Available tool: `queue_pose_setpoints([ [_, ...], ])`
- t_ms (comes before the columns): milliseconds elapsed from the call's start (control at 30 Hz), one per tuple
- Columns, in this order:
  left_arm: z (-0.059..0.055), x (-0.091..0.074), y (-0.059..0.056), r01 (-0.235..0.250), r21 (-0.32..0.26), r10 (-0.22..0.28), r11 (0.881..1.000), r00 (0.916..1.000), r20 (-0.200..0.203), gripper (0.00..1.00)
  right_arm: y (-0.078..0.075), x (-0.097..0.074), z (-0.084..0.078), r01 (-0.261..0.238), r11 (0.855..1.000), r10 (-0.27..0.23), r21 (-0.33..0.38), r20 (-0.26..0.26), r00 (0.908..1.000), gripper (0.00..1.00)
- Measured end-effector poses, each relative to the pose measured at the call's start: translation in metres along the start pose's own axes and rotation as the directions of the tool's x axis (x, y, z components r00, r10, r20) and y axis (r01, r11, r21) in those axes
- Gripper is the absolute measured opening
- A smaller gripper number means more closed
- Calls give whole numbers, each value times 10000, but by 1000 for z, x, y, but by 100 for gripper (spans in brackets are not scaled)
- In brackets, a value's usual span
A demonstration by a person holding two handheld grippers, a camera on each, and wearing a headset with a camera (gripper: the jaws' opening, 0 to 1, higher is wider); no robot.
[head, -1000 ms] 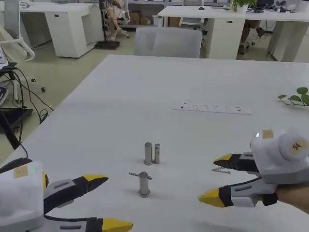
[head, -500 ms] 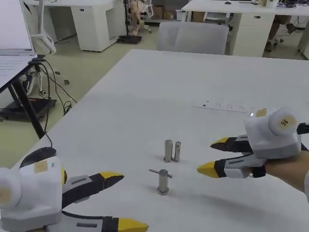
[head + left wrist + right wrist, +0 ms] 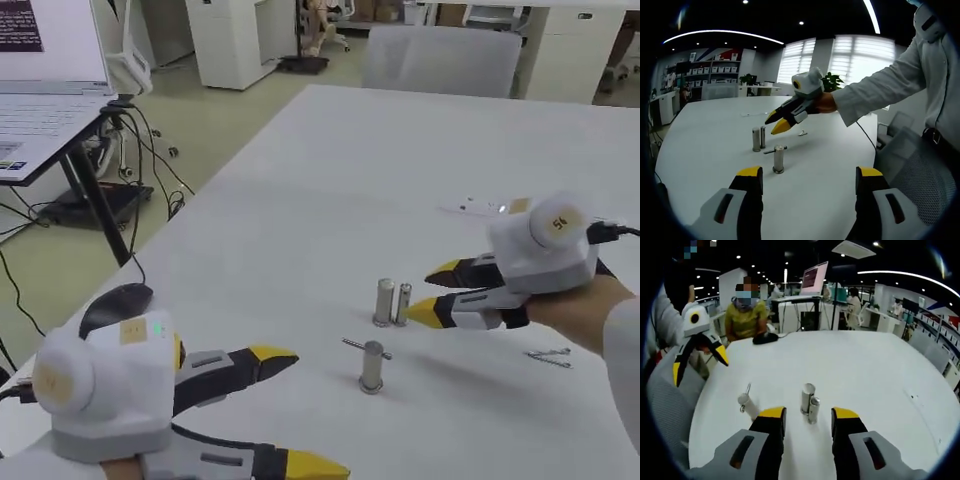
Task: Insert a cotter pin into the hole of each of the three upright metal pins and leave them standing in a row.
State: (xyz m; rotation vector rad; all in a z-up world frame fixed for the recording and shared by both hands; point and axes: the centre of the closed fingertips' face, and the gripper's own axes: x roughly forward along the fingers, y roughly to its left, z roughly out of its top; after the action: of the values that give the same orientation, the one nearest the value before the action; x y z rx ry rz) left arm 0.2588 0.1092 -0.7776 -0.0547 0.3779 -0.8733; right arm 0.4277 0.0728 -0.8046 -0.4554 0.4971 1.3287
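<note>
Nearest, the left gripper (image 3: 312,412) is held low, jaws wide and empty, probably kept back in reserve. Ahead, one metal pin (image 3: 372,366) is seen upright, a cotter pin (image 3: 355,345) through its hole. Spare cotter pins (image 3: 548,356) are laid off right. Beyond, two bare metal pins (image 3: 384,302) stand touching. The right gripper (image 3: 425,292) is aimed at them, jaws moderately parted, empty.

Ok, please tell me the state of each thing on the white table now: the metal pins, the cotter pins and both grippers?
Near grey metal pin: upright, thin cotter pin through its top.
Two far grey metal pins: upright, close together, no cotter pin in them.
Loose cotter pins: lying flat, apart from the metal pins.
Left gripper: open, empty.
Right gripper: open, empty, close to the far pair.
</note>
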Motion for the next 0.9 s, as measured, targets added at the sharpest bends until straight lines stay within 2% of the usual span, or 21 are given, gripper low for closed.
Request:
queue_pose_setpoints([
  [333,2,-3,2,-34,45,34,10000,10000,-10,76,-1,13,2,-308,9990,309,-319,26,9995,25],
  [567,3,-2,3,-82,60,82,9999,10000,-22,75,-6,18,0,-241,9977,230,-637,-176,9996,18],
  [633,3,-3,4,-95,66,95,9999,10000,-13,75,-5,19,2,-281,9973,275,-677,-100,9996,16],
  [733,4,-3,4,-123,97,123,9999,9999,-28,75,-7,20,1,-107,9955,84,-945,-238,9997,12],
  [900,6,-2,4,-104,110,104,9999,9999,-21,75,-7,19,1,-64,9990,58,-432,-145,9999,11],
])
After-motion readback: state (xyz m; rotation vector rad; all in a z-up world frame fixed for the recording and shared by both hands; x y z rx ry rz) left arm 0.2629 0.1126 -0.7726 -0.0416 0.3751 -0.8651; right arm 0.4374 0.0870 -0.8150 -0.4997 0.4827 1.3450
